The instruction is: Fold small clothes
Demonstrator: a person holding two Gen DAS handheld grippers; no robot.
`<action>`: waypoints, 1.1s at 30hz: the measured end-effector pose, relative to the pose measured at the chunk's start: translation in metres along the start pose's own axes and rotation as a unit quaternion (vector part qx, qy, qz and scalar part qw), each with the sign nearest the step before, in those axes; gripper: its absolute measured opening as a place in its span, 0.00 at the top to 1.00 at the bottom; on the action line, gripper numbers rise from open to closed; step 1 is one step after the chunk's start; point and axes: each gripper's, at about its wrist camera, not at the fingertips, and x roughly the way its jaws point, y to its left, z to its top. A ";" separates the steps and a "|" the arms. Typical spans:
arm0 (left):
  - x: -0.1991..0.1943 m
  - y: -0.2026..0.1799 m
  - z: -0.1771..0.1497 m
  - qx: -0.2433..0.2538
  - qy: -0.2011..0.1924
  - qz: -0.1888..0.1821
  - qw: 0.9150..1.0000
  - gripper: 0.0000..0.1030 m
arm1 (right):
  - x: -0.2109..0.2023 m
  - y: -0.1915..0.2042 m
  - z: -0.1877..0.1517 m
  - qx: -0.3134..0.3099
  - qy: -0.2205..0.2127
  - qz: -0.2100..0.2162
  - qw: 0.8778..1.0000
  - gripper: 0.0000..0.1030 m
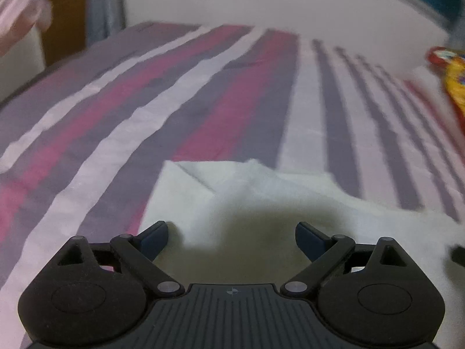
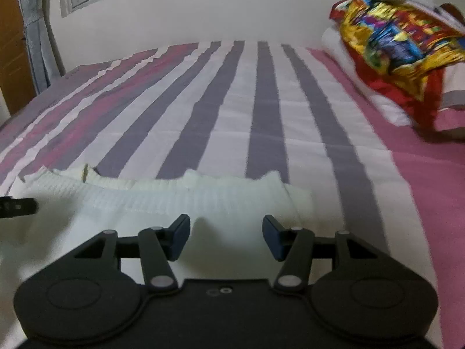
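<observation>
Both my tongs were wide, holding nothing — left tongs (image 1: pixel 231 240) and right tongs (image 2: pixel 226 237) over the white knit garment (image 2: pixel 174 203) on the striped bed (image 2: pixel 261 110). Folding looked barely begun.

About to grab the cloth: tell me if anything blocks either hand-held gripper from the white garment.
Nothing visible does. The left hand-held gripper and right hand-held gripper hang open directly over the white garment.
</observation>
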 end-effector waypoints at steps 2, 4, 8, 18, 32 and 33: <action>0.011 0.007 -0.002 -0.008 0.003 0.015 1.000 0.09 | 0.013 -0.007 0.001 0.000 0.013 -0.022 1.000 0.48; 0.014 0.004 -0.006 0.012 -0.004 0.021 1.000 0.09 | 0.027 -0.022 -0.003 0.007 0.026 -0.042 0.999 0.48; 0.002 0.003 -0.010 0.017 -0.008 0.028 0.999 0.09 | 0.023 -0.018 -0.007 -0.010 0.022 -0.055 0.998 0.48; -0.056 0.008 -0.063 0.086 -0.002 0.005 0.996 0.09 | -0.049 0.021 -0.042 -0.048 -0.009 -0.009 0.999 0.46; -0.063 0.023 -0.078 0.065 0.014 0.019 0.998 0.09 | -0.048 0.011 -0.066 -0.021 0.034 -0.070 0.997 0.39; -0.064 0.024 -0.079 0.072 0.015 0.020 0.997 0.09 | -0.049 0.007 -0.066 -0.014 0.036 -0.069 0.997 0.39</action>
